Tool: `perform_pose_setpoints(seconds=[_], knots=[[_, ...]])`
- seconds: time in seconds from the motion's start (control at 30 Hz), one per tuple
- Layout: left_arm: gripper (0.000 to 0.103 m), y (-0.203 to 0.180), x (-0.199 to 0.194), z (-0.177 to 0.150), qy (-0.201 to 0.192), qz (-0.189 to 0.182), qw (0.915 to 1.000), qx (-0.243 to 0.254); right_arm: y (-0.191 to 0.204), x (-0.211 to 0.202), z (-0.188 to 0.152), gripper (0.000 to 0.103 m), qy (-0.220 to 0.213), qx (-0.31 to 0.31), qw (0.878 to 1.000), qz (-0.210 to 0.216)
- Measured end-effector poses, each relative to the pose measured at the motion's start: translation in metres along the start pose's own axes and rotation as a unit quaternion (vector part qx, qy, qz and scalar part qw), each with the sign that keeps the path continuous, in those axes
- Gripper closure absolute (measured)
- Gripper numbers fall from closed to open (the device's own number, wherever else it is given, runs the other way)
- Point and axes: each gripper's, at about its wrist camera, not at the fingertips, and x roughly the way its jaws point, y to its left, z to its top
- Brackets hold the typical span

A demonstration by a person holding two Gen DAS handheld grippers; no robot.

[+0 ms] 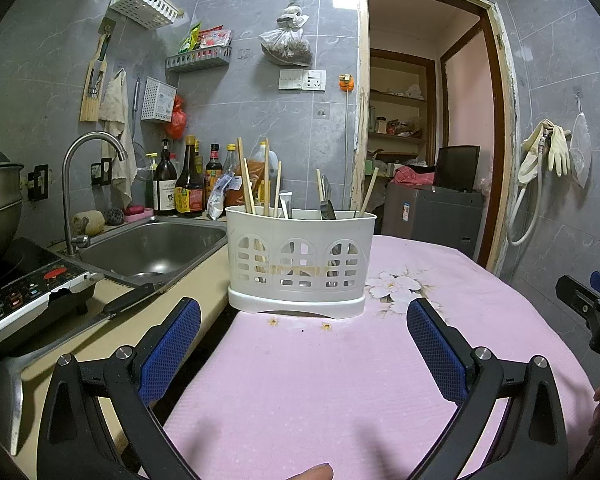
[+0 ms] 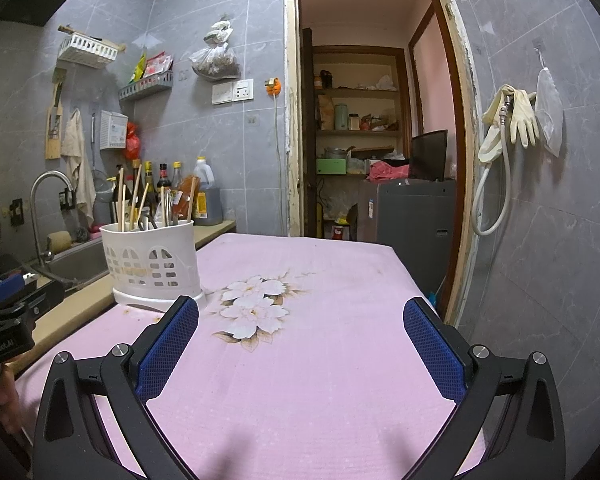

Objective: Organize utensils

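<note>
The left gripper [image 1: 304,320] has its jaws spread wide with nothing between the blue pads [image 1: 170,350] — only the pink tablecloth [image 1: 300,392] shows in the gap. Straight ahead at twelve o'clock, near the fingertips but apart from them, stands the white utensil caddy [image 1: 301,262], upright at the cloth's far left edge beside the sink [image 1: 152,246]. Its long side runs across the view, from nine to three o'clock, and the chopsticks [image 1: 245,176] and metal utensils [image 1: 327,202] in it stick up, leaning a little, spread over its compartments.

The right gripper [image 2: 301,322] is just as wide open and just as empty. From here the caddy [image 2: 150,264] sits off at about ten o'clock, past the left fingertip, and the flower print [image 2: 256,306] lies between the pads instead. No loose utensil shows on the cloth in either view.

So the left gripper looks the nearer and the better lined up — the caddy is centred on its jaws, while the right would have to swing toward ten o'clock to reach it. The handles stand vertical, so I judge that a pick would have to come down from above the rim.
</note>
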Motion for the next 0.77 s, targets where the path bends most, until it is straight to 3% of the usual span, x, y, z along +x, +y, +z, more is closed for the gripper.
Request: perform_pose_setpoints(seconds=[0.77], knots=[[0.002,0.0004,-0.0019,-0.0012,-0.007,0.007,0.9999,-0.012,-0.0029,0.0005,-0.0026,0.000,0.003,0.003,1.000,-0.001]])
